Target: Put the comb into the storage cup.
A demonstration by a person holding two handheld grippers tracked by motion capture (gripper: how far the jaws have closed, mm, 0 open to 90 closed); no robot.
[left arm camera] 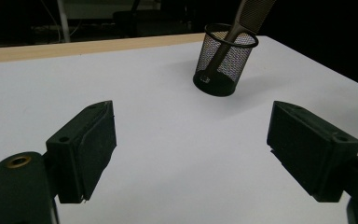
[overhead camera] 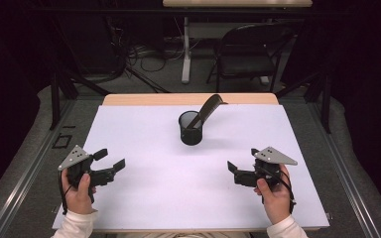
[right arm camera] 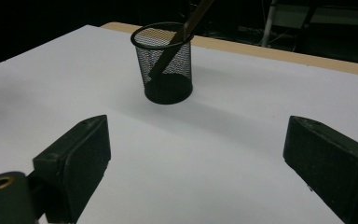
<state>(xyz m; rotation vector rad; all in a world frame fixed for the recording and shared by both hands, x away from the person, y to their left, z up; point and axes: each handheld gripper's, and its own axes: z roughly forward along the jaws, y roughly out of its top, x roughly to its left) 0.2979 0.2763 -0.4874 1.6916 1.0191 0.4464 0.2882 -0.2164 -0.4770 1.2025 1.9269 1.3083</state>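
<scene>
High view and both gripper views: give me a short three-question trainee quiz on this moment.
1. True or false: the comb lies flat on the white board.
2. What holds the comb? A) mesh cup B) left gripper C) right gripper
3. How do the jaws of both grippers stand?

Key
1. False: it leans inside the cup, its top past the rim.
2. A
3. Wide apart, holding nothing, both short of the cup.

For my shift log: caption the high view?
Both tongs, left and right, open, apart from the mesh cup holding a comb.
</scene>
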